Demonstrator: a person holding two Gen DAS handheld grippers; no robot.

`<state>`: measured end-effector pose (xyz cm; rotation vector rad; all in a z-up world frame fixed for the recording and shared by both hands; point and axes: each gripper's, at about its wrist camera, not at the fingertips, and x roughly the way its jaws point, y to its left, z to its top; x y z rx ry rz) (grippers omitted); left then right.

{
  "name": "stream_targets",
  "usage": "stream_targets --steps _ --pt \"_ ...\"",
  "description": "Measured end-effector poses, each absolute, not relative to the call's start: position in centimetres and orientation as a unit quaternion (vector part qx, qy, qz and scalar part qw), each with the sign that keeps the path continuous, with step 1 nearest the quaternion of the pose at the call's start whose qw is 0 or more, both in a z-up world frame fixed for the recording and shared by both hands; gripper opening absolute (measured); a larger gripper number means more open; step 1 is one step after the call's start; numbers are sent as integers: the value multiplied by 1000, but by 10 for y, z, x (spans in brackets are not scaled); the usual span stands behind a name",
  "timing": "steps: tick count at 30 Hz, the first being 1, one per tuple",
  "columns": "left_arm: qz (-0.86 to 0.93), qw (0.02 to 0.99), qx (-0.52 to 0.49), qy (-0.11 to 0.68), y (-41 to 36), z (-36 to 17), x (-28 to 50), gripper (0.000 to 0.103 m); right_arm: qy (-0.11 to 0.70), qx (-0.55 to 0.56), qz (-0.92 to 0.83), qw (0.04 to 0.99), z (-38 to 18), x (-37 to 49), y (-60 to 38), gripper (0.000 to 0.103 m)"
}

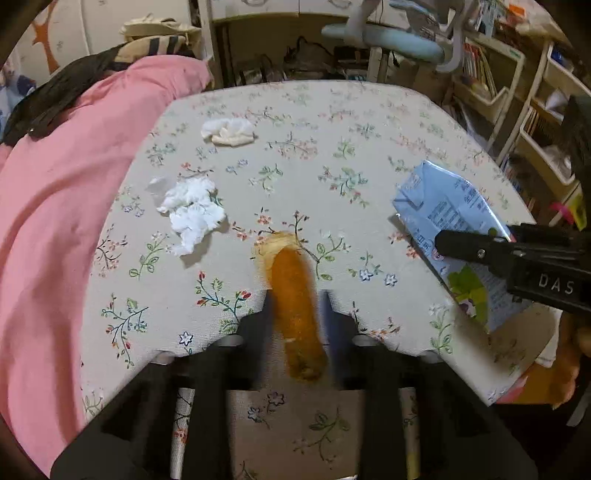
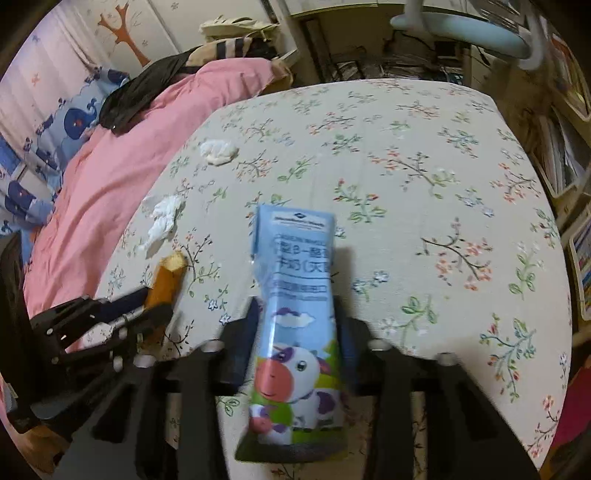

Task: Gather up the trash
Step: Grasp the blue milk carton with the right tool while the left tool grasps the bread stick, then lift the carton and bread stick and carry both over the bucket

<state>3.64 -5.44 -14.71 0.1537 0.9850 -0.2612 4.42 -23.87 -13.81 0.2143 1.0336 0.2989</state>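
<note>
A lived-in home, likely a child's bedroom: a pink quilt (image 2: 122,162) and whale-print bedding (image 2: 75,122) lie on a bed beside a table in a floral cloth (image 1: 369,122); a tree sticker (image 2: 123,31) decorates the wardrobe; shelves of books (image 1: 480,70) line the wall

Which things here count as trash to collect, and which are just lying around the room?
Part of the job:
- bread piece, held in the left hand-held gripper
- milk carton, held in the right hand-held gripper
- crumpled white tissue on the table
- second tissue wad farther back

Just lying about:
- pink blanket
- black garment
- floral tablecloth
- bookshelf
</note>
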Motion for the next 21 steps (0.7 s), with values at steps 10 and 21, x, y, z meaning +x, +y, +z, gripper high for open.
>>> stream_targets --steps 10,21 --pt "-117 919 23 376 -36 -87 7 18 404 215 168 873 -92 22 -253 31" --pt "-111 947 20 302 -26 -45 -61 18 313 211 184 908 -47 -50 -245 30"
